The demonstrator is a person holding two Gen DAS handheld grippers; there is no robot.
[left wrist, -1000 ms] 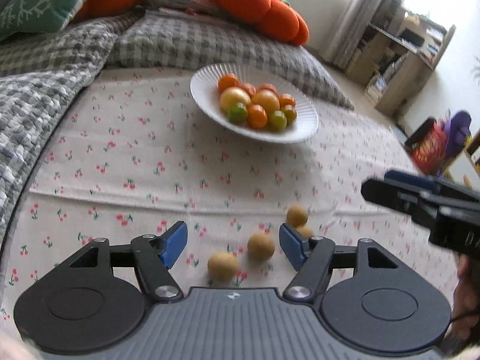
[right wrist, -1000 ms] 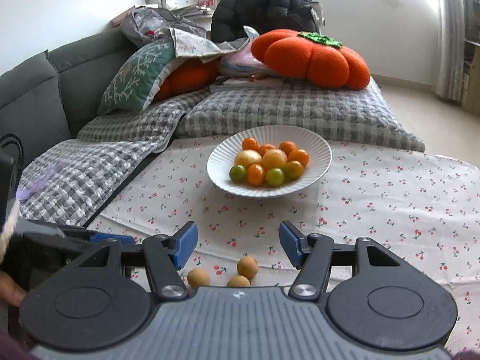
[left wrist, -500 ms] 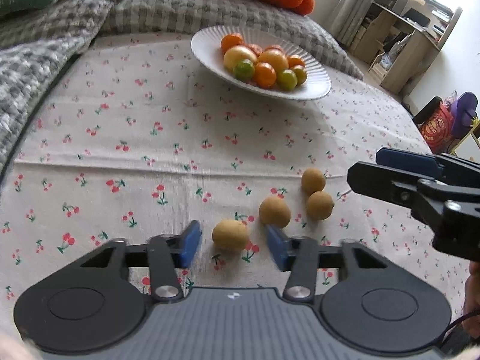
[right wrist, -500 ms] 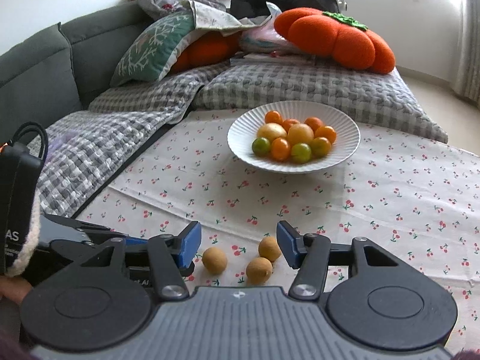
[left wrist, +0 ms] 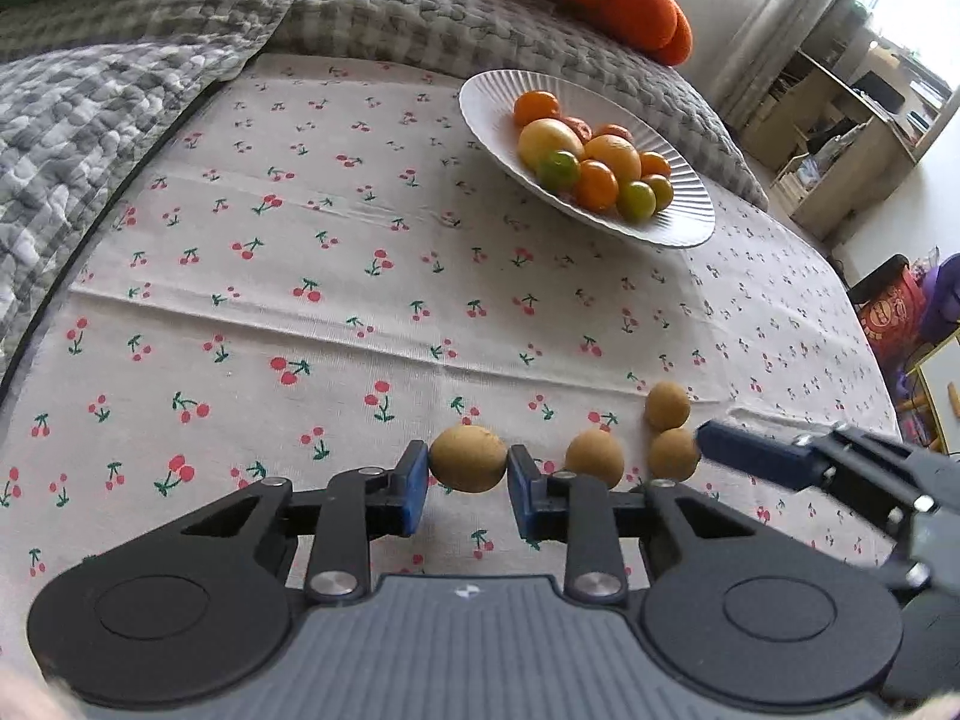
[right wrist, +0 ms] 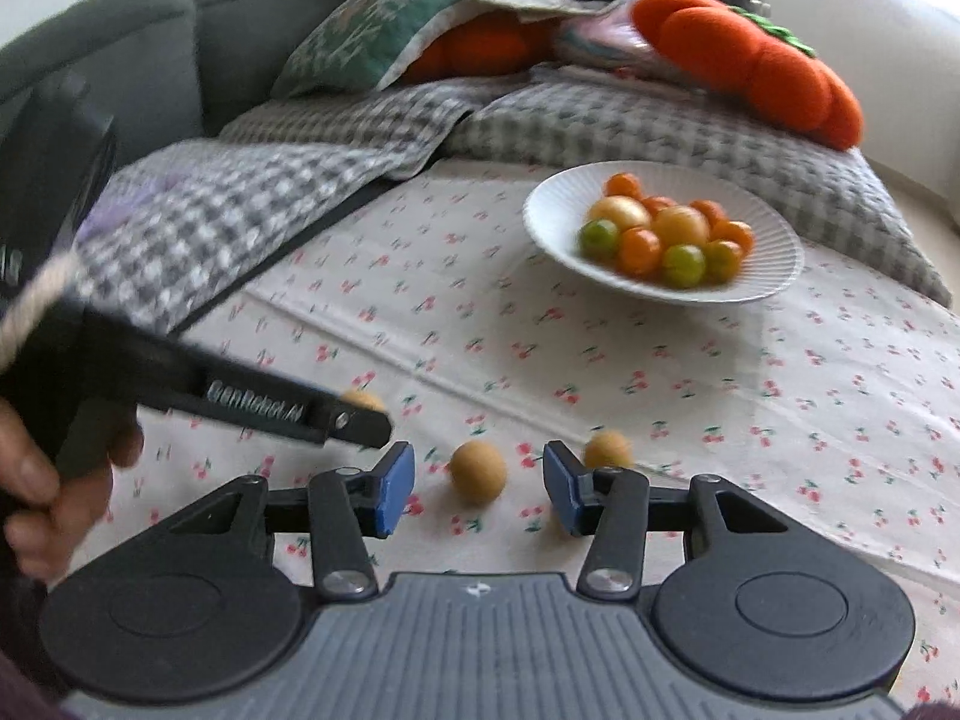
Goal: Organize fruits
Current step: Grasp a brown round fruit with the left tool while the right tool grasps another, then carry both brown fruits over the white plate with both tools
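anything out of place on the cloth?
Yes: four small brown fruits lie loose on the cherry-print cloth, apart from the white plate of citrus. The left gripper is shut on one; another sits between the right gripper's open jaws.

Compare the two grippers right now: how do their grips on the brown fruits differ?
The left gripper has just closed; its blue pads press both sides of a brown fruit. The right gripper has been closing, yet gaps remain between its pads and the fruit between them. The left's fruit sits apart from the other three; the right's has neighbours close by. Both fruits rest on the cherry-print cloth.
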